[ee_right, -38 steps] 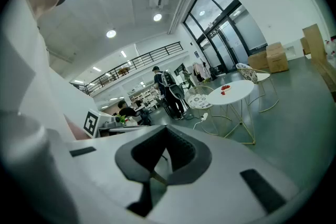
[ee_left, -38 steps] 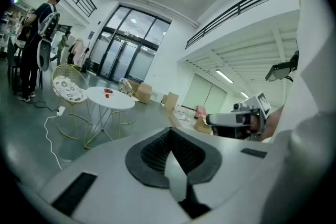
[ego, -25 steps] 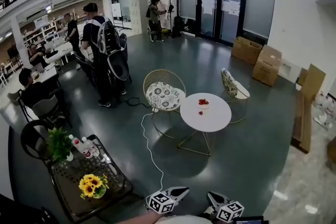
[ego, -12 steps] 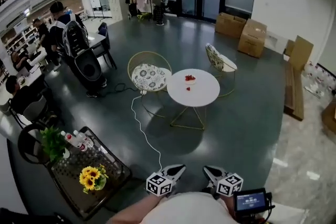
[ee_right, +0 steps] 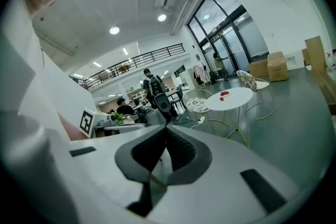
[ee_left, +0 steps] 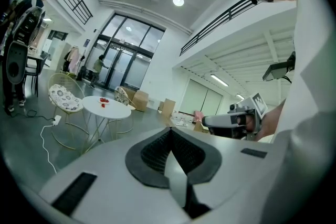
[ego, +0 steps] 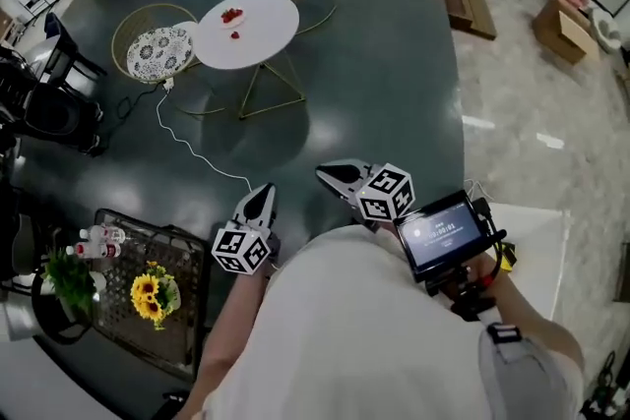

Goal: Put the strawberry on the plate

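Low in the frame, close to the person's body, the left claw (ego: 258, 202) and right claw (ego: 340, 177) were both clenched on nothing. Well apart from them, at upper left, a strawberry (ego: 234, 35) lay on the round white table (ego: 266, 30), just beside the plate (ego: 233, 20).

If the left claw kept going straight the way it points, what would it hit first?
Likely nothing close: the left claw aims over dark floor, passing right of the white table; far off, cardboard boxes, depth unclear.
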